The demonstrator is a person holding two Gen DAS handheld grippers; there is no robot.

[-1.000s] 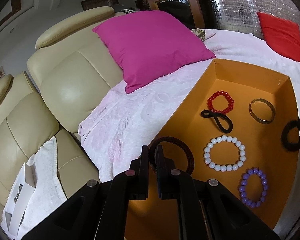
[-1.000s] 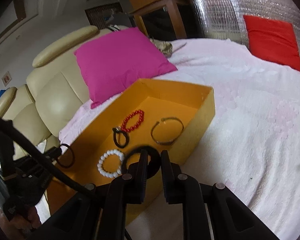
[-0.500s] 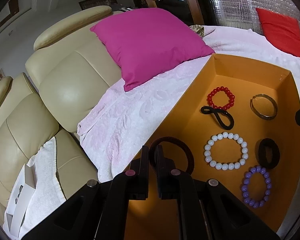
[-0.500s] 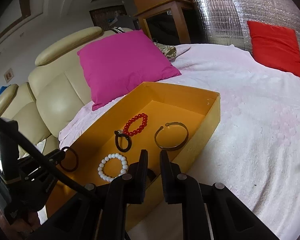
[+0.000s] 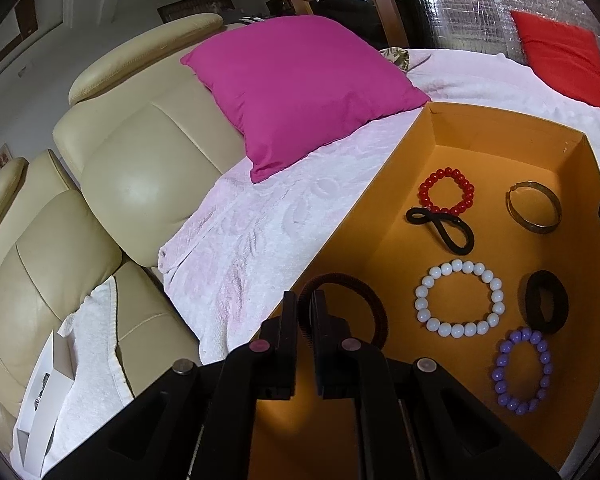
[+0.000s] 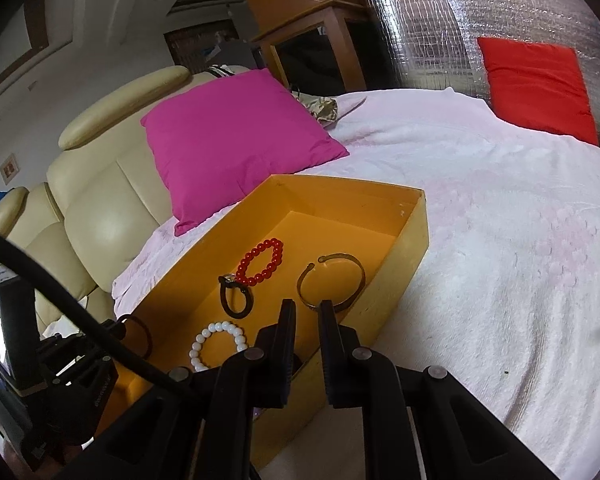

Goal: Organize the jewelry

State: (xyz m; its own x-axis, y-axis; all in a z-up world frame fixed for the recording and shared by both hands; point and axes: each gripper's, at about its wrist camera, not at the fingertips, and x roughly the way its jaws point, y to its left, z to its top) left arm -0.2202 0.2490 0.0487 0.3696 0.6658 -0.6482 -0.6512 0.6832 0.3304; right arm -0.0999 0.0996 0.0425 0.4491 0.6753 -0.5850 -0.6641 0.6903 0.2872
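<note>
An orange box [image 5: 432, 128] [image 6: 416, 240] lies on the pink bed cover. In it lie a red bead bracelet [image 5: 446, 192] [image 6: 262, 262], a brass bangle [image 5: 534, 213] [image 6: 332, 282], a twisted black hair tie [image 5: 440, 226] [image 6: 236, 296], a white bead bracelet [image 5: 459, 298] [image 6: 218, 342], a thick black scrunchie [image 5: 546, 302] and a purple bead bracelet [image 5: 522, 372]. My left gripper [image 5: 304, 300] is shut on a dark brown hair band [image 5: 364, 300] over the box's near left corner. My right gripper [image 6: 306, 308] is slightly open and empty above the box's near edge.
A magenta pillow [image 5: 300, 84] [image 6: 236, 136] leans behind the box. Cream leather seats [image 5: 140, 168] stand to the left. A red cushion [image 6: 536, 84] lies far right by a foil-covered wall. The pink cover [image 6: 500, 260] spreads right of the box. A white towel [image 5: 88, 344] lies on the seat.
My right gripper let go of the black scrunchie, which now lies in the box, and drew back to the near edge. My left gripper kept still with the brown band.
</note>
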